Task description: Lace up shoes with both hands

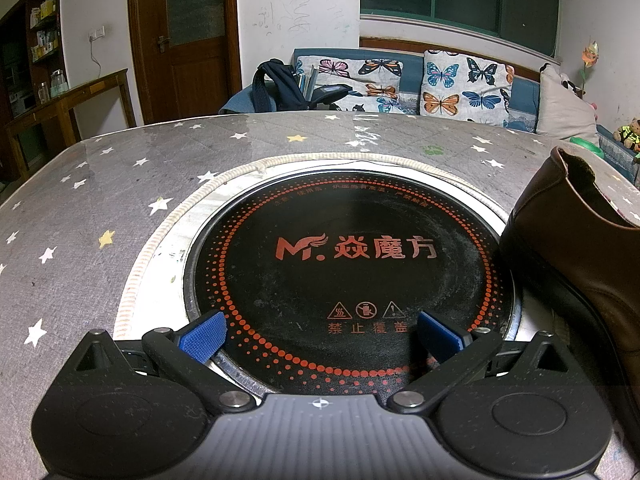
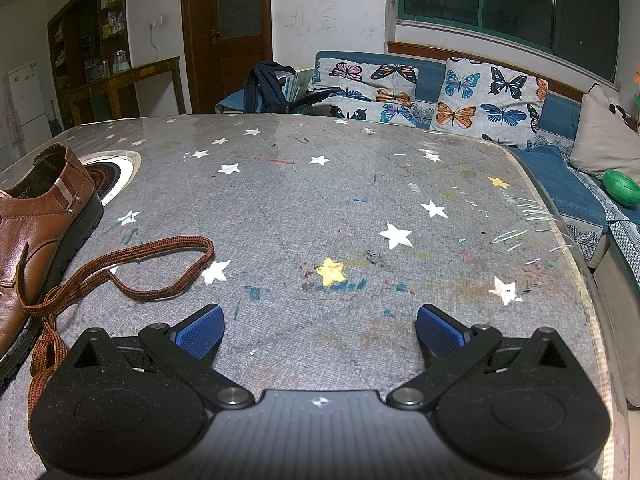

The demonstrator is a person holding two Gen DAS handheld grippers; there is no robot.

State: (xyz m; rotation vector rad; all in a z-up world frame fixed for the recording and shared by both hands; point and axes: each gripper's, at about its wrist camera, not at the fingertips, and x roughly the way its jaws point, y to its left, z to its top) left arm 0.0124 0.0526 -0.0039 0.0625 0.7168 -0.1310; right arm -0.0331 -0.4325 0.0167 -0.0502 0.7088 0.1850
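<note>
A brown leather shoe [image 2: 36, 220] with a black sole lies at the left edge of the right wrist view, heel toward the far side. Its brown lace [image 2: 160, 248] trails loose over the table in loops, running under the gripper body at the lower left. My right gripper [image 2: 320, 330] is open over the bare cloth, to the right of the lace, holding nothing. In the left wrist view the same shoe [image 1: 580, 248] stands at the right edge, heel up. My left gripper [image 1: 320, 334] is open above the black hob, empty, left of the shoe.
A round black induction hob [image 1: 352, 264] with red lettering is set in the table [image 2: 360, 208], which wears a grey star-print cloth. Behind the table stand a blue sofa [image 2: 560, 176] with butterfly cushions [image 2: 488, 100], a backpack [image 1: 276, 88] and a wooden door [image 1: 184, 36].
</note>
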